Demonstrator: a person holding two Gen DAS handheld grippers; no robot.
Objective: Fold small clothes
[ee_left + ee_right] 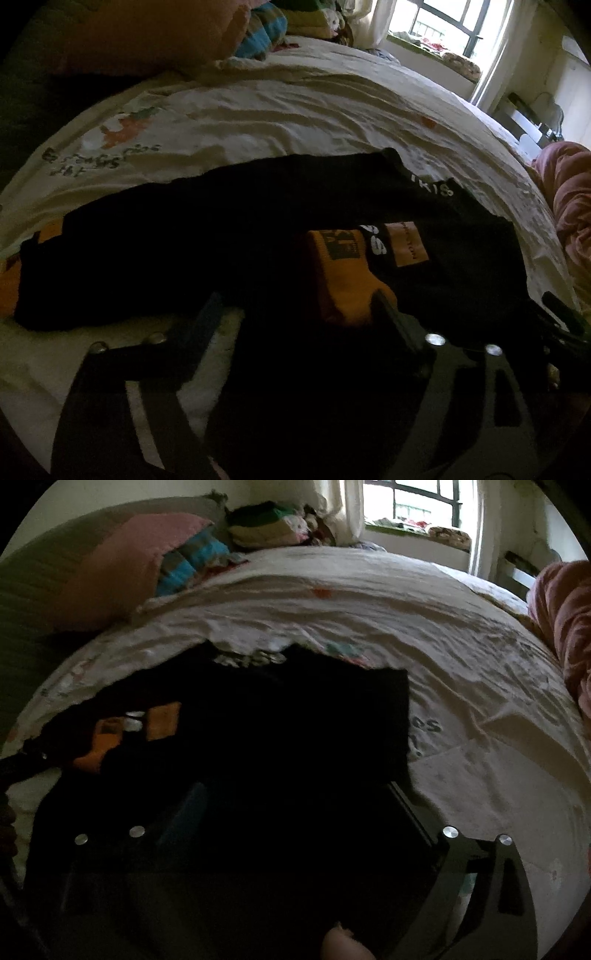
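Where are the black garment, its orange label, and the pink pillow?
black garment (258, 206), left wrist view, upper flat panel.
orange label (408, 245), left wrist view, patch centre.
pink pillow (122, 565), right wrist view, front face.

A garment (258, 221) lies spread on the bed (295, 110), with a sock (343, 273) on top of it toward its right end. Pillows (122, 561) sit at ten o'clock, a clothes pile (269, 528) at twelve, a window (417, 502) at one, and a blanket (565, 627) at three.
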